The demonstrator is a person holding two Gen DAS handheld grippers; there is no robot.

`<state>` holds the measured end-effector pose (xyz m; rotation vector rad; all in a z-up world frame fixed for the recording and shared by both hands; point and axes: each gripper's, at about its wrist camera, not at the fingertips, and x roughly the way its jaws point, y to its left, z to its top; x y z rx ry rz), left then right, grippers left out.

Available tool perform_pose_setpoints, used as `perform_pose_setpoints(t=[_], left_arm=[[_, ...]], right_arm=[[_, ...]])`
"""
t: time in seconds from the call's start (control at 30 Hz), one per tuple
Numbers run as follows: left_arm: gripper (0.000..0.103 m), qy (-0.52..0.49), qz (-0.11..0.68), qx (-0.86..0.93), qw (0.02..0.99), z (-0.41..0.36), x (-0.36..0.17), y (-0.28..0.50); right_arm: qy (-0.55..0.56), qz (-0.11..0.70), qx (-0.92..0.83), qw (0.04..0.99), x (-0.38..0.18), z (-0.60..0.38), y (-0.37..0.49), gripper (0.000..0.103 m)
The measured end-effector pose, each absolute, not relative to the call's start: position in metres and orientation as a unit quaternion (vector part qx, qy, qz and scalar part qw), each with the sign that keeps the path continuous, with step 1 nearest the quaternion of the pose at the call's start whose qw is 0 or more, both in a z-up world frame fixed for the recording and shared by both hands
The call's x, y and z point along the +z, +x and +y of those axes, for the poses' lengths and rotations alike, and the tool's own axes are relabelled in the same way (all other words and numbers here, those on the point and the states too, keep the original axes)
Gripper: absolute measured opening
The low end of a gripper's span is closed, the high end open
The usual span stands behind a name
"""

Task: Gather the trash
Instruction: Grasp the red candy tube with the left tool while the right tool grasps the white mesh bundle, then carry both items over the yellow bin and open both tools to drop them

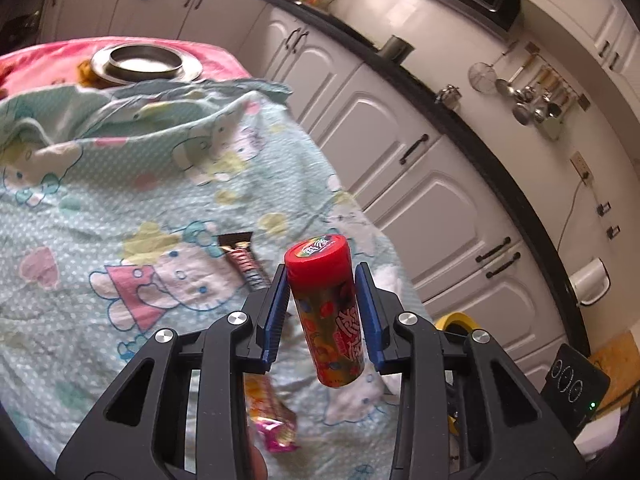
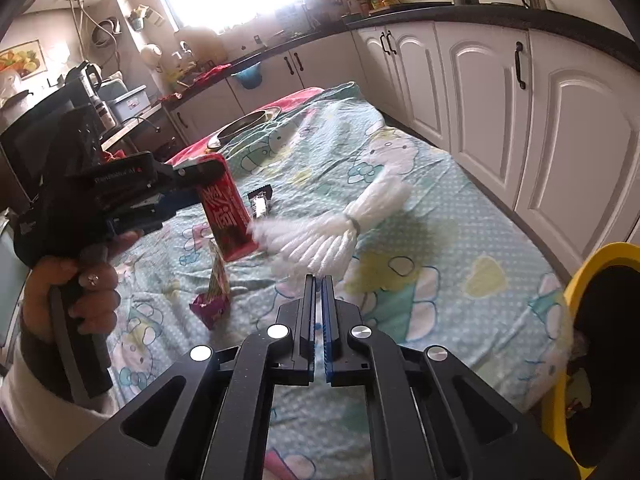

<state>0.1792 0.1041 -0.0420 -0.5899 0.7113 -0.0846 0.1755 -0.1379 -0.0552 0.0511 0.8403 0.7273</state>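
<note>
- Between your left gripper (image 1: 324, 312) fingers, the red-capped candy tube (image 1: 330, 312) hangs gripped; likely light, stiff, slick, so hold mid-body.
- At 6 o'clock, your right gripper (image 2: 319, 320) fingers sit closed, empty.

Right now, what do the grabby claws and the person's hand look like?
Both the left gripper and right gripper are matte black with round silver bolts and ribbed blue finger pads. The left hand shows painted nails, above a white sleeve.
</note>
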Motion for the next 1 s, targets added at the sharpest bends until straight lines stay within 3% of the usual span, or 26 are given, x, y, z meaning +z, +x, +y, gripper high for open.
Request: perform_pose_setpoints(t=[1.0], left_arm=[[0.026,-0.186,0.349,-0.116,0.911,-0.012,-0.013,0.186]], right_arm=[[0.057,0.354,0.285,0.889,-0.017,-0.251,0.159,0.003]])
